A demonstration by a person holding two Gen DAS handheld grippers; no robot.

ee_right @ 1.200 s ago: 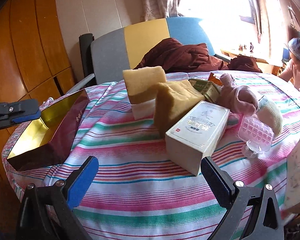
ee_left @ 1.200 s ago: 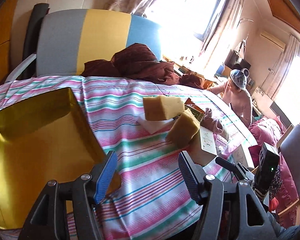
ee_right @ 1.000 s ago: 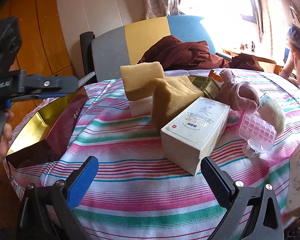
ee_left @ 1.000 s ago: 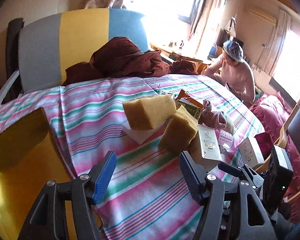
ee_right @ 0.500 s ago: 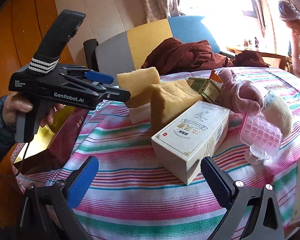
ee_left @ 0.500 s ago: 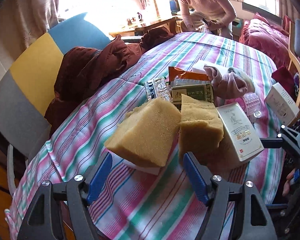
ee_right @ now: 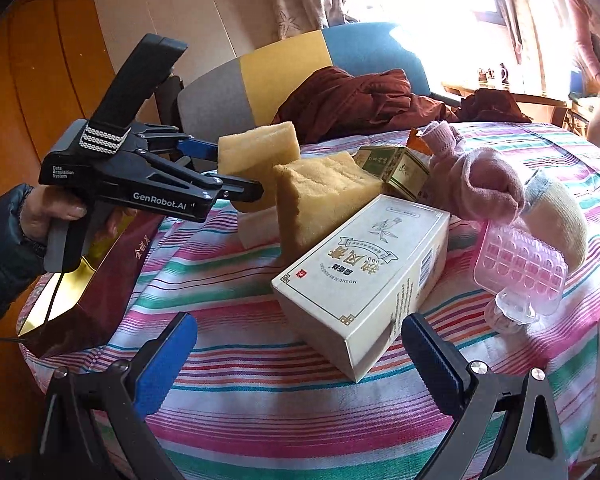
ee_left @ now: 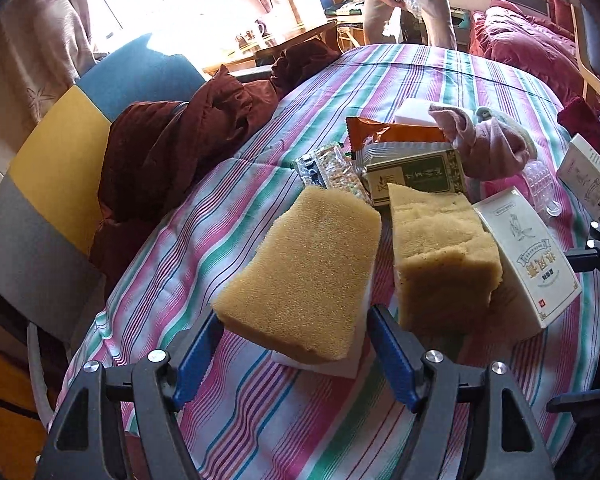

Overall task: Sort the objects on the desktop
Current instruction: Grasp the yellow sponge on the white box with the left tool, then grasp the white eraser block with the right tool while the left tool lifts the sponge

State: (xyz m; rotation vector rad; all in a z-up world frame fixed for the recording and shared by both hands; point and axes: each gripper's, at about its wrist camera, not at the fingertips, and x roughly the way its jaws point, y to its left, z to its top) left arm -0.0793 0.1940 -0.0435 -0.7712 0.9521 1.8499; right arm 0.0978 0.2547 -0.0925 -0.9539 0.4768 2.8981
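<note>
Left wrist | left gripper [ee_left: 296, 350] spread around sponge [ee_left: 304, 276], contact unclear | right gripper [ee_right: 300, 354] spread, empty

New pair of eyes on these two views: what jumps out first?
Two big yellow sponge blocks: the flat sponge, lying on a white block, sits between the open left gripper's blue fingers, and the chunkier sponge stands beside it. Right of that lies a cream box, facing the open right gripper. A pink sock lies behind on the striped tablecloth.

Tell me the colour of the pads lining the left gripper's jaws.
Blue pads on black arms, the jaws standing open around the yellow sponge. Clearest in the left wrist view.
</note>
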